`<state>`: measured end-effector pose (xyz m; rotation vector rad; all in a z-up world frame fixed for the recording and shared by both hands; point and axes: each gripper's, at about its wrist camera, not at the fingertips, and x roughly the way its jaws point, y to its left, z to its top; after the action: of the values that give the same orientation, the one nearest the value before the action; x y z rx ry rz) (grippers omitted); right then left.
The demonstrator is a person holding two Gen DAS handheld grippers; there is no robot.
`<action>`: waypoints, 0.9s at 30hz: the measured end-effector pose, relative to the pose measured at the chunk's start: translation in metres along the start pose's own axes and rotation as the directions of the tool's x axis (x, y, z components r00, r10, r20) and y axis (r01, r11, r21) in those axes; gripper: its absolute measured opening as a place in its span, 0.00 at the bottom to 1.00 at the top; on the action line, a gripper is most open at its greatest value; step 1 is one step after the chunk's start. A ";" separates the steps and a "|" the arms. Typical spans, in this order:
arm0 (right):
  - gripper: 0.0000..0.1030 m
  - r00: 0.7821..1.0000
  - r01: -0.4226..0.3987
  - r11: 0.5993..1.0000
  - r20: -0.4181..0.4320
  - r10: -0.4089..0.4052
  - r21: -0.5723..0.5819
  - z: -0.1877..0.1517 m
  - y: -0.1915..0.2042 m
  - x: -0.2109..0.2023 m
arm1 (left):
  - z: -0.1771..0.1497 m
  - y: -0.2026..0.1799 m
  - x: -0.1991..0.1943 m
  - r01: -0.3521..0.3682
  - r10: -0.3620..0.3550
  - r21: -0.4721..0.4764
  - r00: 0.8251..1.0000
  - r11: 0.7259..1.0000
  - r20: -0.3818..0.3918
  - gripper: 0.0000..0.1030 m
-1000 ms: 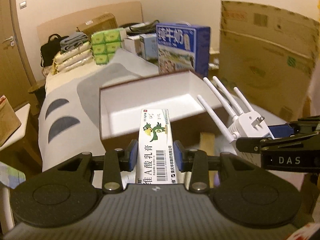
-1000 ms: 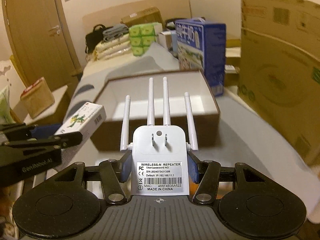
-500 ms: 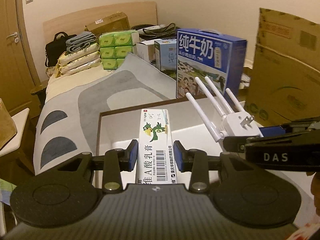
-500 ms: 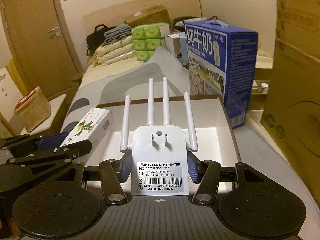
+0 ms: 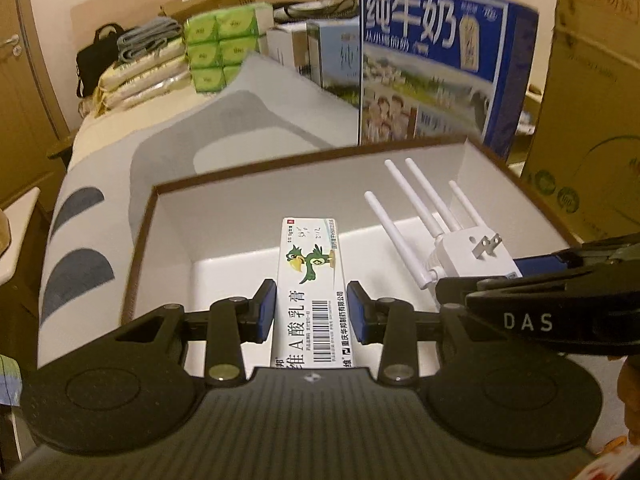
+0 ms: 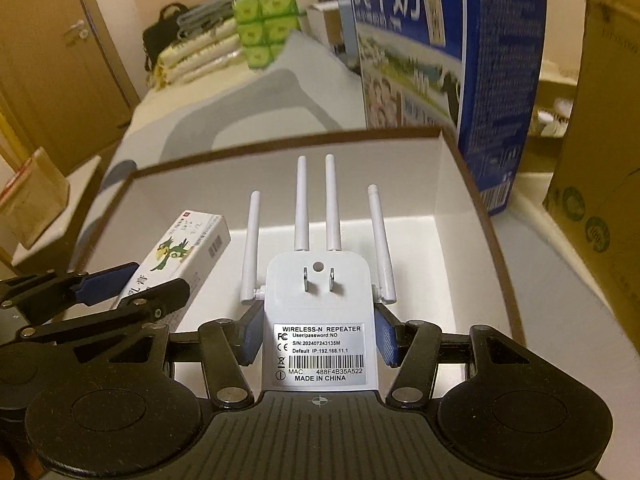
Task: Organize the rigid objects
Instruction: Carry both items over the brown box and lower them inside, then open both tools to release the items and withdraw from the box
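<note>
Tilting down, claws (image 5: 311, 310) (image 6: 319, 334) gripping carton (image 5: 310, 280), repeater (image 6: 318, 300)

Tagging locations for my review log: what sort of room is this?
Likely a bedroom used for storage: a bed with a headboard, stacked cardboard cartons, a milk case and tissue packs.

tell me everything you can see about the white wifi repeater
The wifi repeater is a white, plastic-looking block with four slim antennas pointing away from the camera and two metal plug prongs facing up. A label reads WIRELESS-N REPEATER, with a barcode and MADE IN CHINA. The right hand-held gripper clamps its sides with blue pads, holding it over the open white-lined box, beside the carton in the other gripper.
</note>
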<state>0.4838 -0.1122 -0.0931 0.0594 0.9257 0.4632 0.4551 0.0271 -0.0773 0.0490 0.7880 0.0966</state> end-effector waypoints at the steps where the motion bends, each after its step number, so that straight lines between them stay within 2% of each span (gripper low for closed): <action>1: 0.51 1.000 0.001 1.000 -0.005 -0.001 0.005 0.000 -0.001 0.004 | -0.001 0.001 0.005 0.004 -0.004 -0.009 1.000 1.000 -0.011 0.33; 8: 0.53 1.000 0.016 1.000 0.015 -0.016 0.025 0.006 -0.004 0.011 | 0.000 0.009 0.021 0.027 -0.029 -0.047 0.999 0.999 -0.041 0.34; 12: 0.63 0.999 0.018 1.000 0.031 -0.018 0.014 0.005 -0.005 0.000 | 0.000 0.017 0.014 0.029 -0.031 -0.060 0.999 0.998 -0.028 0.56; 14: 0.65 0.999 0.008 1.000 0.036 -0.009 0.020 0.001 -0.007 -0.007 | 0.000 0.019 0.009 0.034 -0.035 -0.059 0.999 0.998 -0.024 0.57; 21: 0.65 0.998 -0.007 1.000 0.060 0.006 0.003 -0.017 -0.002 -0.040 | -0.005 0.021 -0.025 0.066 -0.066 -0.024 0.998 0.998 0.008 0.67; 27: 0.65 0.994 -0.028 1.000 0.101 0.027 0.008 -0.037 0.006 -0.080 | -0.015 0.023 -0.073 0.104 -0.103 -0.007 0.993 0.995 0.048 0.77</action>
<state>0.4123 -0.1448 -0.0536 0.1036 0.8284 0.4766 0.3912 0.0425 -0.0345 0.0016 0.7408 0.0006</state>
